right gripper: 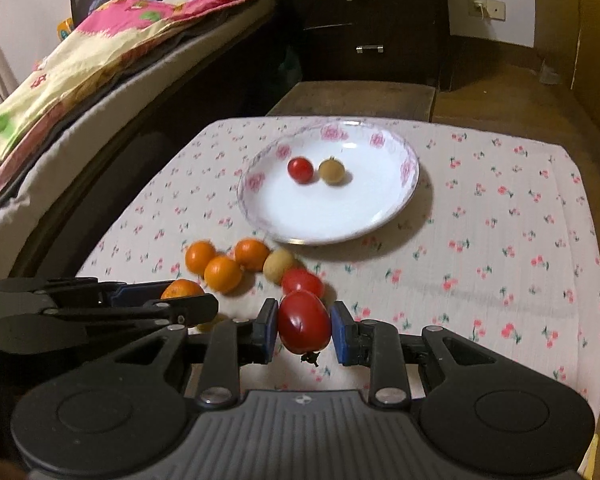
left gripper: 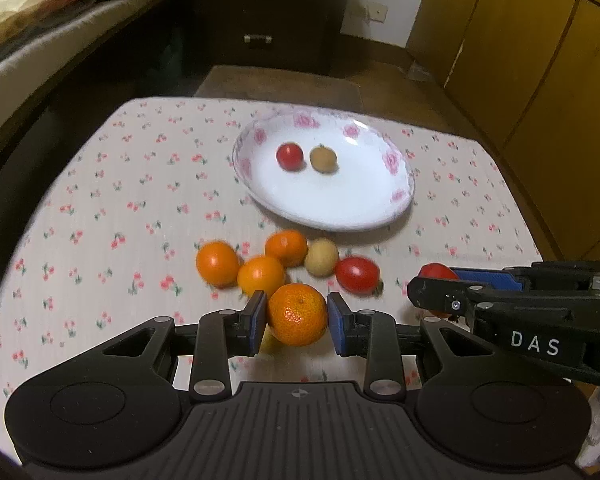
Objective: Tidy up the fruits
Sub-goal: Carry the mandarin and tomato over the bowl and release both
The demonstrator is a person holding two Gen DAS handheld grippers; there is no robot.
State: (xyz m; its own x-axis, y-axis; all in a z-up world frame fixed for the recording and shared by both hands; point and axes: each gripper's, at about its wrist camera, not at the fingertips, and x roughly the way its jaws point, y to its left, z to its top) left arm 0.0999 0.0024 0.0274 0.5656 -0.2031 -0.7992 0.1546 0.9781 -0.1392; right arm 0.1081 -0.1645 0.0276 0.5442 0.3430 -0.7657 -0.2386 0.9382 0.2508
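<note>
- The jaws of the left gripper [left gripper: 297, 314] are clamped on an orange [left gripper: 298, 314] across its middle; the jaws of the right gripper [right gripper: 305, 327] are clamped on a large tomato [right gripper: 304, 322], pads on its two flanks.
- Handling, as I judge it: the orange is light and firm, its pebbled peel giving good friction, so a grip across the widest part suits it. The tomato is soft, smooth-skinned and easily bruised or split; a gentle squeeze at the broad middle is safest, away from the dark stem below.
- Looks: the orange is bright, round and dimpled; the tomato is glossy deep red, slightly elongated.
- Just beyond the left jaws lie three more oranges [left gripper: 261, 275], a small brown fruit [left gripper: 321, 257] and another tomato [left gripper: 357, 274], bunched on the table [left gripper: 100, 200].
- Farther ahead of both jaws stands a flowered plate [left gripper: 392, 160], holding a small red tomato [left gripper: 289, 156] and a brown fruit [left gripper: 323, 159].
</note>
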